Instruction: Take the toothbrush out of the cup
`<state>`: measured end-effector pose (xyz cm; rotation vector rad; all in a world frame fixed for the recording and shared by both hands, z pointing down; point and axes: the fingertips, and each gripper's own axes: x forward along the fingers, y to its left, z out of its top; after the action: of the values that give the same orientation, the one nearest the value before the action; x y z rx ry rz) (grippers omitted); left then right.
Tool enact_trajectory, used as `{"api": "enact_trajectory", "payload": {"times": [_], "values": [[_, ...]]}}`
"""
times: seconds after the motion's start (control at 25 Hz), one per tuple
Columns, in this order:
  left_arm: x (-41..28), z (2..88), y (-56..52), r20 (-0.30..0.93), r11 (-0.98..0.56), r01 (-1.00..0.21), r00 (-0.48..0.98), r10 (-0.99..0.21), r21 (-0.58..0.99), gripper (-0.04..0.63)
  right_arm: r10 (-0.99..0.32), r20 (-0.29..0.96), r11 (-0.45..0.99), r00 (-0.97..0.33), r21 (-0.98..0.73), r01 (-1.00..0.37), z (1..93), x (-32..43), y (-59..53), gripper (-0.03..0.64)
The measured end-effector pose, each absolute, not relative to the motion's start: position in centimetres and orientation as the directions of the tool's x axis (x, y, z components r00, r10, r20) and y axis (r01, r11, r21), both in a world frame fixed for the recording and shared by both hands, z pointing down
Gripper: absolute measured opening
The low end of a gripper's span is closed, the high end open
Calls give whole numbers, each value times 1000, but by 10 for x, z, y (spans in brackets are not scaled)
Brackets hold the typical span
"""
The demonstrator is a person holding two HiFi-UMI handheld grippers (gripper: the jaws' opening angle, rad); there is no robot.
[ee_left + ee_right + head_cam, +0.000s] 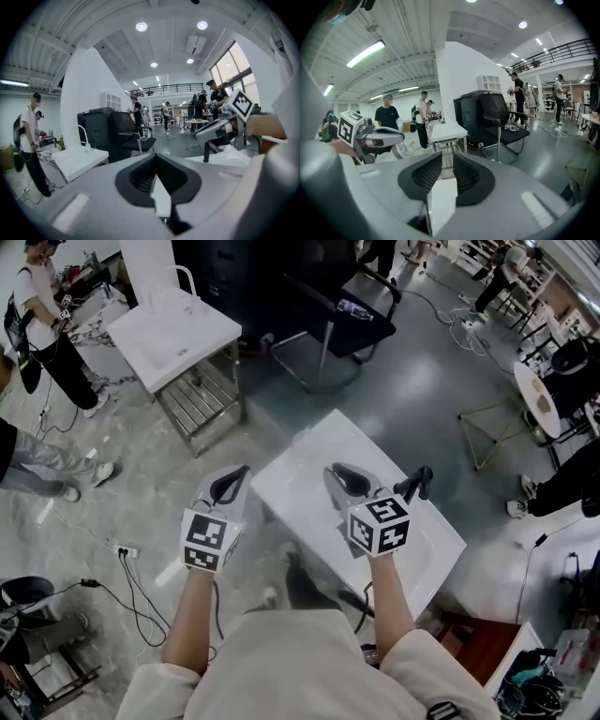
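No toothbrush or cup shows in any view. In the head view my left gripper (242, 472) hangs over the floor just left of a white sink unit (300, 460). Its jaws meet at the tip with nothing between them. My right gripper (335, 471) is held above the sink top, a narrow gap showing between its pads and nothing in it. In the left gripper view the left gripper's (156, 155) pads close to a point. The right gripper view shows the right gripper (447, 157) with its pads apart and a metal stand visible through the gap.
A black faucet (417, 484) stands on the sink unit just right of my right gripper. A second white sink on a metal rack (173, 334) stands farther back left, with a black chair (352, 310) behind. People stand at the far left (42, 315). Cables lie on the floor (122, 554).
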<state>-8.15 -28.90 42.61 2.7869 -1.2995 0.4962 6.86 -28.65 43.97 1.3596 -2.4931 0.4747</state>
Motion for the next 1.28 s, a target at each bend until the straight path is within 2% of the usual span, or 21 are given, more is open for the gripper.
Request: {"api": "enact_trajectory", "payload": {"times": [0.08,0.48,1.28], "values": [[-75,431,-306,305,-649,-754,597,-742,-104,2,-745,403,511,-531,-166,-843,451,74,-306,95],[-50,476,-367,378,-651,-755,582,-720,-77,2,-695,504,468,-513,-224,-855,519,104,-386,98],[-58,541,-428,477,-598,-800,507,-718,-49,2,-622,578,334,-528,-414,-847,623,117,-471,141]]}}
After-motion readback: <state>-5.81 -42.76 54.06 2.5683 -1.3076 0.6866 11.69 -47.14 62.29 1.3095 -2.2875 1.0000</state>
